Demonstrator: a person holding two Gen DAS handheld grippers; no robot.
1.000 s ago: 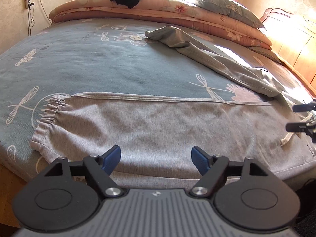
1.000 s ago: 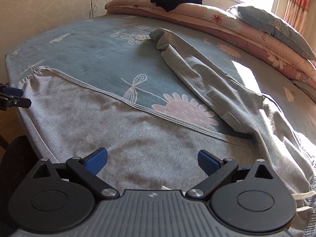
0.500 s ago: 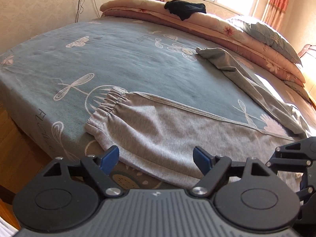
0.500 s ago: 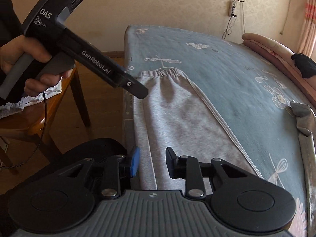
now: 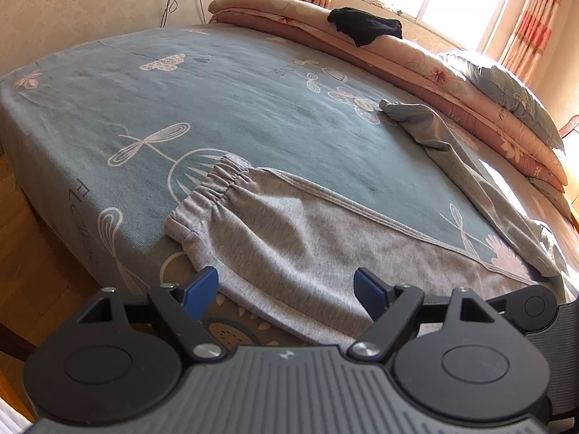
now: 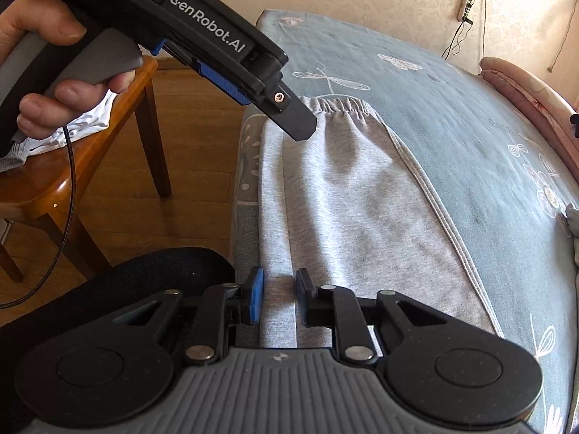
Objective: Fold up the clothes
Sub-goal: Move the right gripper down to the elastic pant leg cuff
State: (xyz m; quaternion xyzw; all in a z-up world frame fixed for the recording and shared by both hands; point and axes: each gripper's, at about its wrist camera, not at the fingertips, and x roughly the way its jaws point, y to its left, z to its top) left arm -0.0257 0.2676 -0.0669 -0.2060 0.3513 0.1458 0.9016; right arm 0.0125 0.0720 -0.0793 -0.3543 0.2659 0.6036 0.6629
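While grey trousers [image 5: 289, 253] lie spread unfolded across bed [image 5: 235, 108], right gripper [image 6: 278, 298] jaws just closed, pinching near leg edge; left gripper [image 5: 286, 291] jaws spread, cuff [image 5: 213, 188] at 11 o'clock; folding barely begun.

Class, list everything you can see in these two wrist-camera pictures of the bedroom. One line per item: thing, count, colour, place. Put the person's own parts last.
Sweatpants: one, grey, spread along the near edge of the bed, elastic cuff to the left.
Bed sheet: one, blue-grey with white dragonfly and flower print, covering the bed.
Folded quilt: one, pink floral, along the far side of the bed.
Dark garment: one, black, on top of the quilt.
Pillow: one, blue-grey, on the quilt near the window.
Curtains: orange-striped, by the window.
Wooden chair: one, brown, beside the bed.
Left gripper: open, above the trouser leg.
Right gripper: shut on the sweatpants' edge.
Hand: one, holding the left gripper's handle.
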